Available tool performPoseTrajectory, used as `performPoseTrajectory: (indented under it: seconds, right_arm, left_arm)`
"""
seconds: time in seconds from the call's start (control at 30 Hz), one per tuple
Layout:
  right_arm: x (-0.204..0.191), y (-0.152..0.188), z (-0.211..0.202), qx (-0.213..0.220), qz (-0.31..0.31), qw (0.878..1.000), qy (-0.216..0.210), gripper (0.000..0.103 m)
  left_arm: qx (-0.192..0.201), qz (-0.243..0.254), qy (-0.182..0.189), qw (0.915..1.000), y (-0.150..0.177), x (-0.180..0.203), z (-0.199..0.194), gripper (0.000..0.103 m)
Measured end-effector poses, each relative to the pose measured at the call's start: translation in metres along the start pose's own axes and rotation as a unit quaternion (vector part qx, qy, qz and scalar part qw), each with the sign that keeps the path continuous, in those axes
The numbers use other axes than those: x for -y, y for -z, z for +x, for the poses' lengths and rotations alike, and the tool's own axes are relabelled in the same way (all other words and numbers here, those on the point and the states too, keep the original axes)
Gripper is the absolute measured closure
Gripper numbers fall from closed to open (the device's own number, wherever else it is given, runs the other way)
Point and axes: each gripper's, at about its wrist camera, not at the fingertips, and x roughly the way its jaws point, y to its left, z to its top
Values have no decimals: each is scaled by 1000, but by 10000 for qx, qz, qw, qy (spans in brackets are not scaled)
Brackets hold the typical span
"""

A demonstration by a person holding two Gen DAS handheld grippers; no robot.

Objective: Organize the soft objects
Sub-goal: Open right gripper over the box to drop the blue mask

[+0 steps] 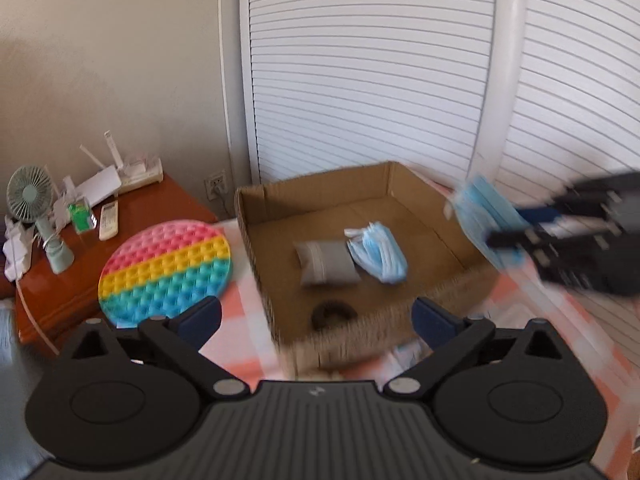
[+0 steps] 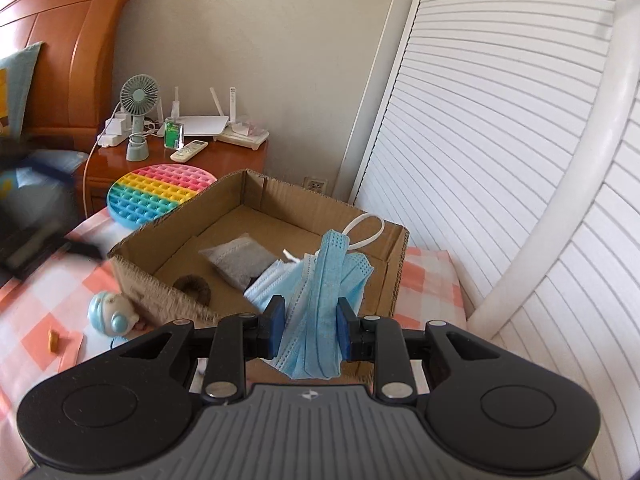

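Observation:
My right gripper (image 2: 310, 320) is shut on a bunch of blue face masks (image 2: 324, 292), hanging over the near right corner of the open cardboard box (image 2: 160, 292). From the left wrist it shows blurred at the right (image 1: 560, 224) with the masks (image 1: 488, 216). Inside the box (image 1: 260, 280) lie a grey pouch (image 1: 326, 262), another bundle of blue masks (image 1: 378, 256) and a black fuzzy ring (image 1: 334, 314). My left gripper (image 1: 316, 316) stands open before the box's near wall, holding nothing. A round rainbow pop mat (image 1: 166, 272) rests left of the box.
The box sits on a pink-and-white checked bedspread (image 2: 36, 292). A small blue toy figure (image 2: 112, 312) and an orange bit (image 2: 53, 340) lie near the box. A wooden nightstand (image 1: 80, 292) holds a fan (image 1: 30, 196), a router and a remote. White louvred doors (image 1: 360, 80) stand behind.

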Motion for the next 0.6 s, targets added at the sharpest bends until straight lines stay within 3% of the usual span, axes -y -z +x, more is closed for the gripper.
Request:
performPoseTrajectory:
  seconds: [0.17,0.37,0.4,0.43,0.53,0.6]
  right_arm:
    - [3,-28,35,-135,40,9998,-107,72]
    - [7,-69,91,-230,125,9997,-32,70]
    - [7,-75,99,-287,142,9995,-78,60]
    - [6,-79,107,-353,154,9992,-118,40]
    - [2,-84,117,-309,156,9994,-54,6]
    - [-2,-83,113,-300,178,9991,-233,3]
  left_arm:
    - [17,-167,-269,9995,49,3,-32,2]
    - [-143,-441,-668,9967,85,-2,-43,2]
    - [-122,-475,-710,9963,89,-4,-45,2]
    - [-99,-522,-734,9959,92,-7,-46,2]
    - [-120,-572,-710,9958,98,-12,-50,2]
    - [-119,-578,-701,9958,101,-13,-53,2]
